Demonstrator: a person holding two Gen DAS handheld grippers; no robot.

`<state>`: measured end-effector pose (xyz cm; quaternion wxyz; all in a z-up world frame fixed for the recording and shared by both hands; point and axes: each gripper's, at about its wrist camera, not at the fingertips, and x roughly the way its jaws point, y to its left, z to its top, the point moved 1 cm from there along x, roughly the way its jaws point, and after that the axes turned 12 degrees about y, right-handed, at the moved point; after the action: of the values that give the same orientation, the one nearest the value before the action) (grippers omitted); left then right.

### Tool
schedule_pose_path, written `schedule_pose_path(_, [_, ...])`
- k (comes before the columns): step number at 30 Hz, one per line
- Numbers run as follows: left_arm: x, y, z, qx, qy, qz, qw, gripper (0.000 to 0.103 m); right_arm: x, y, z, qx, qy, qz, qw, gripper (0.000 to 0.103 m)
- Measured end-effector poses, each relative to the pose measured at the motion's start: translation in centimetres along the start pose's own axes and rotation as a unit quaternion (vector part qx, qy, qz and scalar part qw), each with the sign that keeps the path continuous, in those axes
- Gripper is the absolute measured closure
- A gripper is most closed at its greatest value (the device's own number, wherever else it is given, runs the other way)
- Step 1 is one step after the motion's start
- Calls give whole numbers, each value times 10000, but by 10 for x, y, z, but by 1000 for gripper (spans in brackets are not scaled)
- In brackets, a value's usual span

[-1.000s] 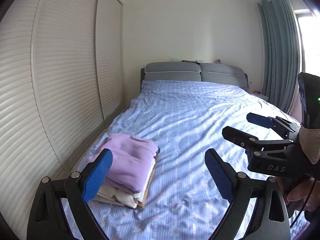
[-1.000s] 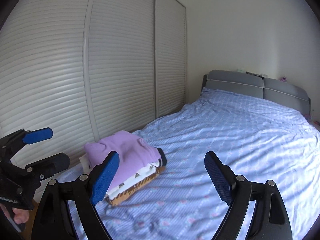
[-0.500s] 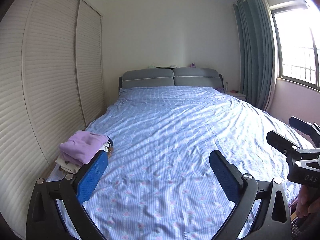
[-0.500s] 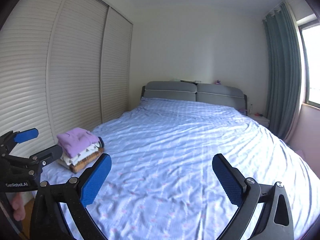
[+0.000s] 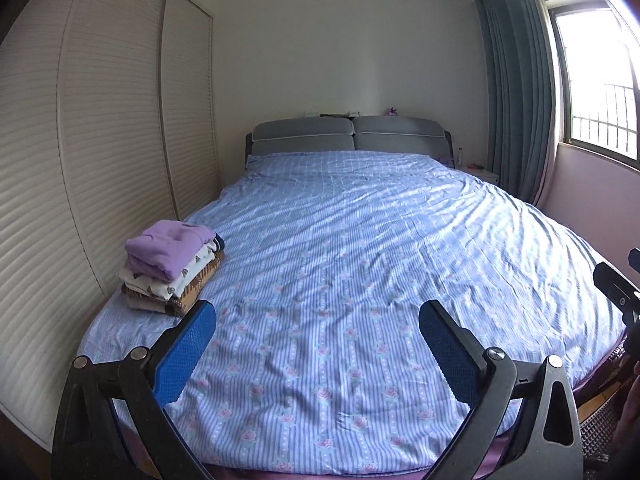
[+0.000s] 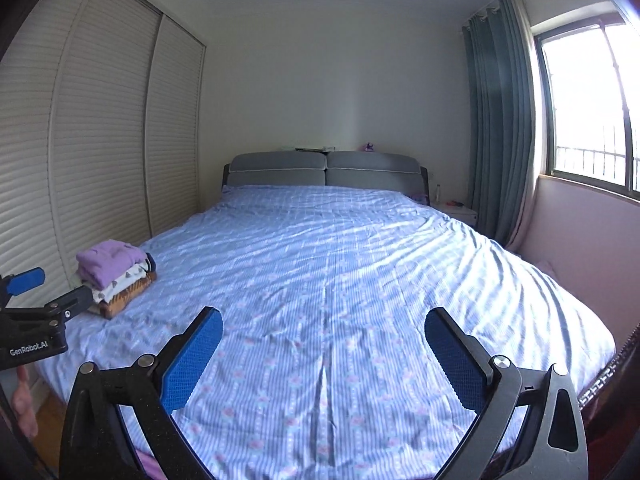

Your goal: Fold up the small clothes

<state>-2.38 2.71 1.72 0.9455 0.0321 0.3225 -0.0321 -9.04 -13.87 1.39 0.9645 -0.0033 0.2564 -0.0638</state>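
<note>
A stack of folded small clothes (image 5: 172, 266), lilac on top over white patterned and brown pieces, sits at the bed's near left corner; the right wrist view shows the stack (image 6: 116, 276) too. My left gripper (image 5: 318, 322) hangs open over the foot of the bed with nothing between its blue pads. My right gripper (image 6: 322, 330) is likewise open and empty, back from the bed's foot. In the right wrist view the left gripper (image 6: 34, 292) shows at the left edge, just in front of the stack. A bit of the right gripper (image 5: 618, 280) shows at the left wrist view's right edge.
A blue striped bedsheet (image 5: 360, 260) covers the bed, with a grey headboard (image 5: 348, 134) behind. Slatted wardrobe doors (image 5: 100, 140) run close along the left. Teal curtains (image 6: 500, 140), a window and a white nightstand (image 6: 460, 214) stand on the right.
Both grippers have pulled back from the stack toward the foot of the bed. The right one also swung rightward, so the stack now looks small at the left and the window shows.
</note>
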Motion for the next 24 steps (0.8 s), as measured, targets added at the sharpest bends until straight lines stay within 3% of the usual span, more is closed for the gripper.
schedule_pose_path(9, [7,-7,-29,11,198,-54,9998,0,-1,-13,-31,166,192,-120,9996,1])
schedule_pose_path(24, [1,-14,-33,99,93,-13,9999,0,1,-19,-35,187,219,-192,9994,1])
